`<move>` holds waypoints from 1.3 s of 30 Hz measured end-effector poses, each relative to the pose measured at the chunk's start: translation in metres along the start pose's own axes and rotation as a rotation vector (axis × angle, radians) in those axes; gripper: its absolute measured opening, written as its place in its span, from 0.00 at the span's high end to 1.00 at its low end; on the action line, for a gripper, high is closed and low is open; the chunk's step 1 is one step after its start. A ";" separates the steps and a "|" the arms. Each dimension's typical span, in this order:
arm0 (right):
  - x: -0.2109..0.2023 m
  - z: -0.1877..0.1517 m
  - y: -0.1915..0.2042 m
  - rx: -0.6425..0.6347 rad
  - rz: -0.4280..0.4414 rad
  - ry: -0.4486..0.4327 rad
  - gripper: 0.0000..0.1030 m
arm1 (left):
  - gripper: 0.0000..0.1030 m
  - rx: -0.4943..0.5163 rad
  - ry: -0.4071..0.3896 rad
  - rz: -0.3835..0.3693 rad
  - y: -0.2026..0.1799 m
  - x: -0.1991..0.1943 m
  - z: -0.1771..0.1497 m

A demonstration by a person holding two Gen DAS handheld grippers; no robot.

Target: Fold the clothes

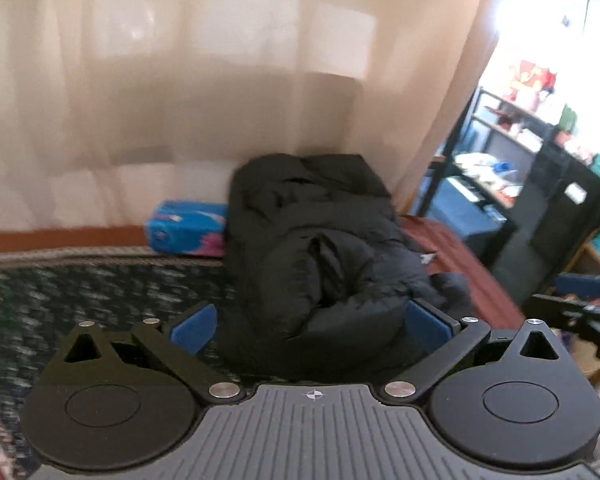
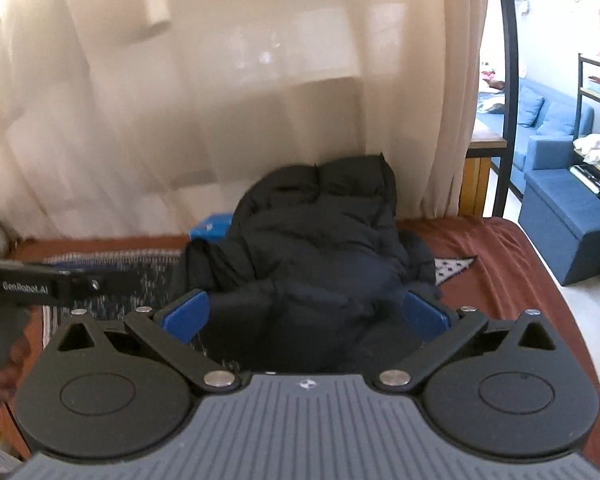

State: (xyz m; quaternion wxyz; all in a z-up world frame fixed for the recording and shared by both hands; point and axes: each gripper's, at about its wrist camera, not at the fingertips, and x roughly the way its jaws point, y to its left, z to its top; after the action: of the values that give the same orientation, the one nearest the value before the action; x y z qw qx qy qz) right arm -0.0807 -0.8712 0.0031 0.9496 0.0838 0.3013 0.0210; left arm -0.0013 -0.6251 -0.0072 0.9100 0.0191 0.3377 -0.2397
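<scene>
Both grippers, left gripper (image 1: 308, 326) and right gripper (image 2: 306, 316), stood released, empty; black jacket (image 1: 320, 240) lay bunched at bed (image 2: 500, 272) far edge; best regrasp hem corners.

Cream curtain (image 2: 220, 100), perhaps sunlit; blue sofa (image 2: 540, 120) beyond.

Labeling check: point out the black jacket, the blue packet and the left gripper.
black jacket (image 1: 324, 240), left wrist view, on its bunched middle.
blue packet (image 1: 188, 230), left wrist view, on its front face.
left gripper (image 1: 308, 326), left wrist view, midway between its blue fingertips.

Matt puffy black jacket (image 1: 320, 248), woven patterned blanket (image 1: 80, 292), glossy plastic packet (image 1: 188, 232), sheer curtain (image 1: 180, 80)
</scene>
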 end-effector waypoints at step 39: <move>-0.076 0.015 -0.004 -0.203 0.053 0.129 0.00 | 0.00 -0.060 0.089 0.137 -0.096 -0.067 0.011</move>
State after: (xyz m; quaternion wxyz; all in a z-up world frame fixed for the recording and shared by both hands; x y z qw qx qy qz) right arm -0.1346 -0.8838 0.0578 0.9311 -0.0065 0.3555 0.0819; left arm -0.0821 -0.6841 0.0555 0.9087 0.0254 0.3825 -0.1655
